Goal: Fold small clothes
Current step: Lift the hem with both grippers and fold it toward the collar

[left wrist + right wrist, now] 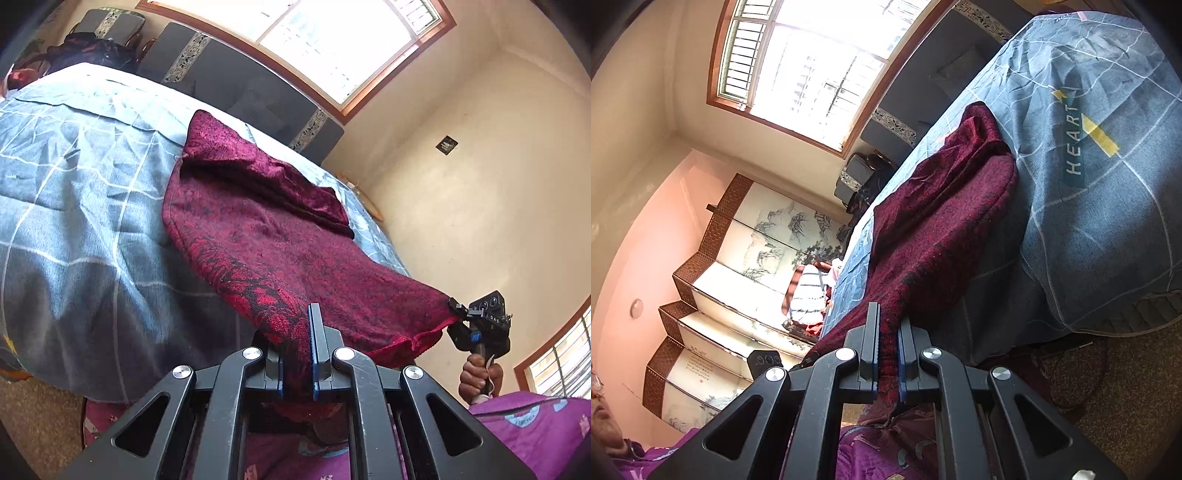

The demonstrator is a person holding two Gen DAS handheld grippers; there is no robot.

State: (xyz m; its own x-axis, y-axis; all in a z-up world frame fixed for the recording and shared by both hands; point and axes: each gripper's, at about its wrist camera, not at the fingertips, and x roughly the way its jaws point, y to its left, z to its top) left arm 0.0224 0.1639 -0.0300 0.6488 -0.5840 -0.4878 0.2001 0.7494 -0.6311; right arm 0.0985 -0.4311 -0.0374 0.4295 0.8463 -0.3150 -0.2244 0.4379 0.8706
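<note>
On the bed, under a grey-blue checked cover printed with the word "HEART", lies a dark red knitted garment. Most of it rests flat on the cover, with one part folded over on top toward the far side; its near edge hangs past the edge of the bed and is lifted clear at two corners. Behind the bed stand dark cushioned seats with patterned bands, below a wide window in a wooden frame. In the right wrist view a folding screen painted with landscape scenes stands along the pink wall. The left gripper has its fingers closed on one near corner of the garment, the cloth bunched between the blue pads. The right gripper likewise has its fingers clamped on the other near corner, the knit pinched in the narrow gap. From the left wrist view, the right gripper shows at the far corner of the hem, with a hand wrapped round its handle. Purple patterned clothing of the person fills the lower edge of both views.
</note>
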